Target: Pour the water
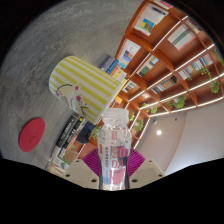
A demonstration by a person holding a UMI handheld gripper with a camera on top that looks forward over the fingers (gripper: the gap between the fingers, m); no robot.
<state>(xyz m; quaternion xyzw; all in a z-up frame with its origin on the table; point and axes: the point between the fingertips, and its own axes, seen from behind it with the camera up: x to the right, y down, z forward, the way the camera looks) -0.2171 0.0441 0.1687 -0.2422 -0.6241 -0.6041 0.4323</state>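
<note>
Gripper view: gripper [115, 165] fingers clench the water bottle [115, 140], tilted toward striped cup [88, 85].

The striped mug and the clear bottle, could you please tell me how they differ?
The striped mug is opaque, yellow and white with a smiley face; the bottle is see-through plastic. The mug is wide and lies beyond the fingers; the bottle is narrow and held between them. Both look tilted here.

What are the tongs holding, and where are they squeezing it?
The tongs hold a clear plastic bottle, gripped on its sides around the lower body, tilted toward the striped yellow cup.
</note>
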